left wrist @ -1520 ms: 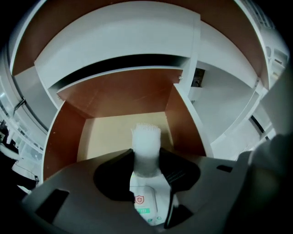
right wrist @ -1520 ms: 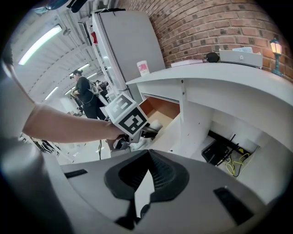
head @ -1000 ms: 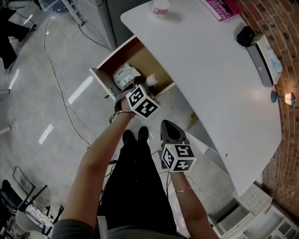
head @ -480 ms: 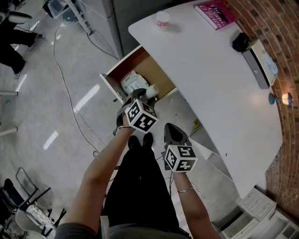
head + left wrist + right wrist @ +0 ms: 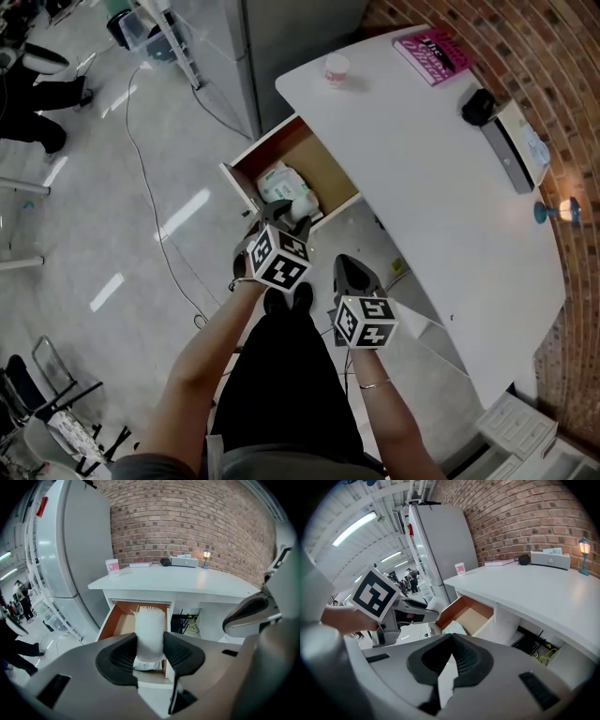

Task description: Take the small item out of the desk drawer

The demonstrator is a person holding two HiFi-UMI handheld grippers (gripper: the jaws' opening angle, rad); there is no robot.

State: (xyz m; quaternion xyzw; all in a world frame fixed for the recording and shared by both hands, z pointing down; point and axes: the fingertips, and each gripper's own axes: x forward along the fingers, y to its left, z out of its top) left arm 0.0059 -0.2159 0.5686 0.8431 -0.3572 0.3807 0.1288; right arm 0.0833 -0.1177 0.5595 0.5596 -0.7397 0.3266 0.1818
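Observation:
In the left gripper view, a small white ribbed roll (image 5: 150, 632) sits upright between the pads of my left gripper (image 5: 150, 652), which is shut on it. The roll hangs above the front of the open wooden drawer (image 5: 118, 623). The head view shows the left gripper (image 5: 284, 221) with the white roll (image 5: 305, 207) just over the front edge of the drawer (image 5: 242, 175). A white and green packet (image 5: 278, 180) still lies inside. My right gripper (image 5: 351, 272) hovers lower right of the drawer. Its jaws (image 5: 451, 663) are shut and hold nothing.
The white desk (image 5: 441, 187) carries a pink cup (image 5: 337, 68), a pink book (image 5: 432, 52), a black object (image 5: 477, 106), a white box (image 5: 511, 150) and a small lamp (image 5: 561, 208). A grey cabinet (image 5: 291, 37) stands beside the desk. Cables (image 5: 155, 202) trail across the floor.
My left gripper has lifted up and back out of the drawer with the white roll in its jaws. The right gripper has risen a little. The head view has shifted.

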